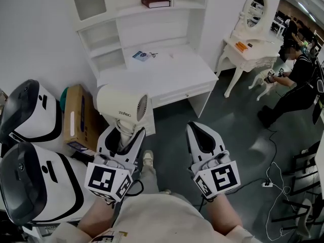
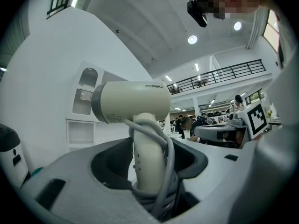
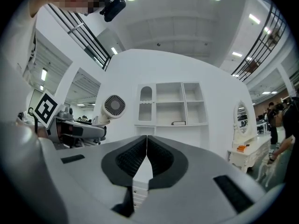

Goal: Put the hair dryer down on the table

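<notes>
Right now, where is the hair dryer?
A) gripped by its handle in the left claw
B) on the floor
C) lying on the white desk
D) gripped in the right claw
A: the left claw is shut on the handle of the hair dryer; the right claw is shut, empty.

White desk (image 1: 172, 77) top: bare across front and right side, open from above. Small blue packet (image 1: 141, 55) and loose bits lie at its back left. Shelf hutch (image 1: 152, 32) roofs the desk's rear. Cardboard box (image 1: 78, 115) stands just left of the desk. Floor (image 1: 174, 120) before the desk is open. My left gripper (image 1: 123, 135), clamped on the hair dryer (image 1: 121, 104), hides the desk's front-left corner in the head view. Vanity table (image 1: 248, 49) stands well right of the desk.
</notes>
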The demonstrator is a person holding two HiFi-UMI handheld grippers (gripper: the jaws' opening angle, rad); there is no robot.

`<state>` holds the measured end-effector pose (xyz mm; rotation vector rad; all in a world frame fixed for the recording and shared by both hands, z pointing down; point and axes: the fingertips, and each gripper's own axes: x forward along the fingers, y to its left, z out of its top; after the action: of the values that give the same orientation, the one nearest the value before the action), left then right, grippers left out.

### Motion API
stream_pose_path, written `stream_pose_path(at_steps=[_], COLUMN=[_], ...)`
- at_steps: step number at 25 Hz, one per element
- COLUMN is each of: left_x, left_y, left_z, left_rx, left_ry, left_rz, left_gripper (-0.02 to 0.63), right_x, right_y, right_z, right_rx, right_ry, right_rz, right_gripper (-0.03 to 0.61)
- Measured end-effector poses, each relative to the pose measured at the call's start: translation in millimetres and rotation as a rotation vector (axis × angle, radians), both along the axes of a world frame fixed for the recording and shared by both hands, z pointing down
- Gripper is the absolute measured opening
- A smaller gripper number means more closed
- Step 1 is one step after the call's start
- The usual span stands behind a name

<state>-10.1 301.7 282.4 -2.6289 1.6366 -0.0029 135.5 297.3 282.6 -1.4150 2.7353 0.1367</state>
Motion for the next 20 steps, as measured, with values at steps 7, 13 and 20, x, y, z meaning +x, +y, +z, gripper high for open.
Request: stream_pose_path(at_steps=[7, 13, 20], left_x=[-11.1, -24.0, -39.5], left_y=[-16.9, -48.7, -106.7], left_z=[10.8, 17.6, 25.6], left_rx=[0.016, 0.005, -0.01], left_ry=[0.012, 0.033, 0.037], left_rz=[-0.017, -0.02, -0.036], left_gripper=[0.239, 0.239, 0.239], right_x=[-13.1, -30.1, -39.6], right_y=[-20.6, -54.3, -113.3], right_z=[11.6, 15.0, 20.8], right_rx=[0.007, 0.011, -0.005], right_ry=[0.02, 0.033, 0.04], right_rz=[-0.023, -0.039, -0.031], right_gripper=[0.02, 0.02, 0.02])
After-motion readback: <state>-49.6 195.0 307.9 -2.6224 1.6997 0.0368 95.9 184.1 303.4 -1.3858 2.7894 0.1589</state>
